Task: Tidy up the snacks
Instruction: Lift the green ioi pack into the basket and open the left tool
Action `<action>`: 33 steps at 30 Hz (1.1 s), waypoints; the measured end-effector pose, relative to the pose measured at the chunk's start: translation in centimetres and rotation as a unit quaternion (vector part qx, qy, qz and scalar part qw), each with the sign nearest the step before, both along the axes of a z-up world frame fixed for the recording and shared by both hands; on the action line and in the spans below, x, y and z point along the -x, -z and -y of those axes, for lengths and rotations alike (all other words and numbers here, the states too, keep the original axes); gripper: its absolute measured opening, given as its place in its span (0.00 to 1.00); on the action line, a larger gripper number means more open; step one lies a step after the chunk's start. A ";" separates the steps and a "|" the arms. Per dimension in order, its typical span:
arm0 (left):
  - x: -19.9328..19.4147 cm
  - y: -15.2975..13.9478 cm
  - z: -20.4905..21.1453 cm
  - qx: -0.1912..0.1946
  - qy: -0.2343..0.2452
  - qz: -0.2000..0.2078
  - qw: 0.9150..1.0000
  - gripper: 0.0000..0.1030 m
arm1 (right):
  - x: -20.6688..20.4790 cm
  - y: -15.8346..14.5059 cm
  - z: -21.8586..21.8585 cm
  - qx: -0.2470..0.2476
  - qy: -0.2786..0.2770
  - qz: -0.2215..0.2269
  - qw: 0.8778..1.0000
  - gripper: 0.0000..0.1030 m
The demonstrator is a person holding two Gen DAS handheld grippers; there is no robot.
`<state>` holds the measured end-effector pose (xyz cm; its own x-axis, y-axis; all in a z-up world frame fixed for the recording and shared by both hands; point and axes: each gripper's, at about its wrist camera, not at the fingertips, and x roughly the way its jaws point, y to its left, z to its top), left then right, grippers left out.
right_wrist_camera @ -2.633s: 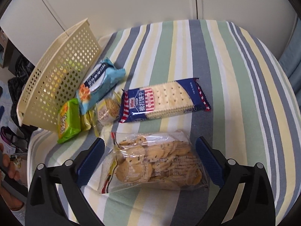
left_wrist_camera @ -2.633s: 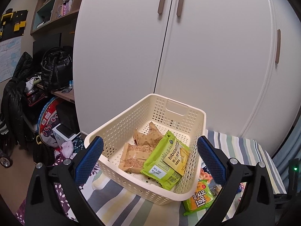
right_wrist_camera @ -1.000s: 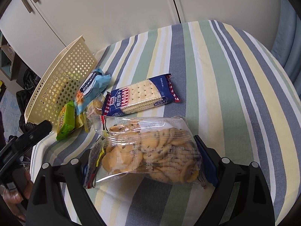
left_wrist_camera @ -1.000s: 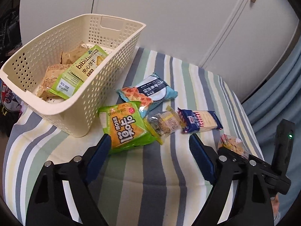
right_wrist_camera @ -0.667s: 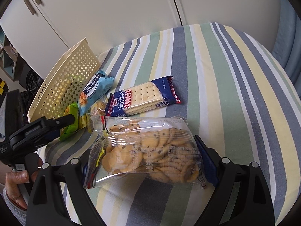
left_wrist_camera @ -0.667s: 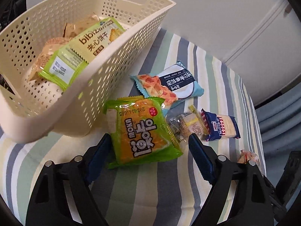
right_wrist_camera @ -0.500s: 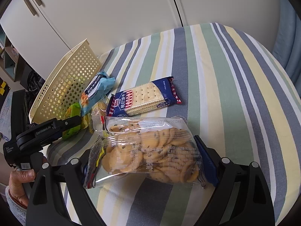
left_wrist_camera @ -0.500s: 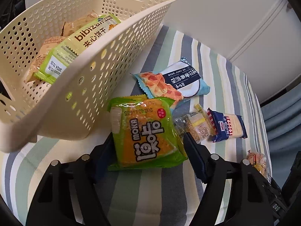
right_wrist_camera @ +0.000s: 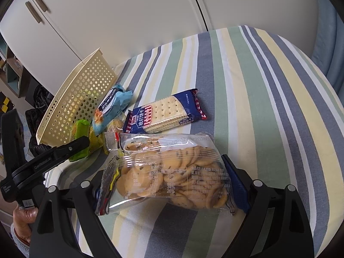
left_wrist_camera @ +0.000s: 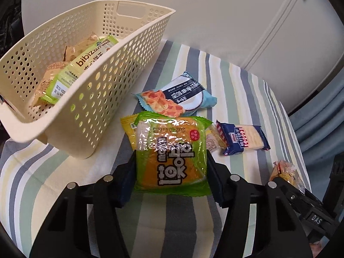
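two grippers, both loaded. largest first: striped cloth (right_wrist_camera: 268, 90) spread under everything. cream perforated basket (left_wrist_camera: 90, 99) on its left part, landmark for the rest, holding a lime-green biscuit pack (left_wrist_camera: 71, 75) and brown wrappers (left_wrist_camera: 51, 73) inside.

next, clear bag of chocolate-chip cookies (right_wrist_camera: 172, 169), well to the right of the basket, pinched between the blue pads of the right gripper (right_wrist_camera: 169, 185), jaws closed in only as far as the bag's width, pressing both ends. navy cracker pack (right_wrist_camera: 165, 114) lying flat on the cloth just beyond the bag, to the right of the basket and apart from it.

light-blue wafer packet (left_wrist_camera: 176, 99) on the cloth close beside the basket's long right wall. green-and-orange snack pack (left_wrist_camera: 172, 154) just off the basket's near corner, squeezed at both sides by the left gripper (left_wrist_camera: 171, 176), jaws narrowed onto it; whether lifted or resting on the cloth, cannot tell. yellow packet (left_wrist_camera: 126, 126) peeking out from under its far left edge, nearest the basket. small clear-wrapped biscuit (left_wrist_camera: 212, 139) wedged between green pack and cracker pack.

bottom left of the right wrist view, a hand (right_wrist_camera: 23, 221) wrapped round the left gripper's handle, grey cuff at the wrist.
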<state>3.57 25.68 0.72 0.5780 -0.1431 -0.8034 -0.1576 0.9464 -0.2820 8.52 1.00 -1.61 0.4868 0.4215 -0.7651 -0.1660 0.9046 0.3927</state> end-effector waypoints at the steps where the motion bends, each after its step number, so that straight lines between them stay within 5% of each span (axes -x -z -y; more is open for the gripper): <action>1: 0.1 -0.5 0.2 -0.001 0.003 0.007 1.000 0.58 | 0.0 0.0 0.0 -0.002 0.000 0.000 1.000 0.85; 10: 2.1 -5.6 0.1 -0.001 0.017 0.075 0.997 0.58 | 0.1 0.0 0.2 -0.008 0.003 0.002 1.000 0.85; 21: 3.4 -9.9 -4.6 -0.016 -0.035 0.126 0.991 0.58 | 0.0 0.0 0.2 -0.010 0.003 0.001 1.000 0.85; 33: 2.7 -9.2 -11.3 -0.018 -0.108 0.114 0.988 0.58 | -0.1 0.0 0.2 -0.009 0.002 0.001 1.000 0.85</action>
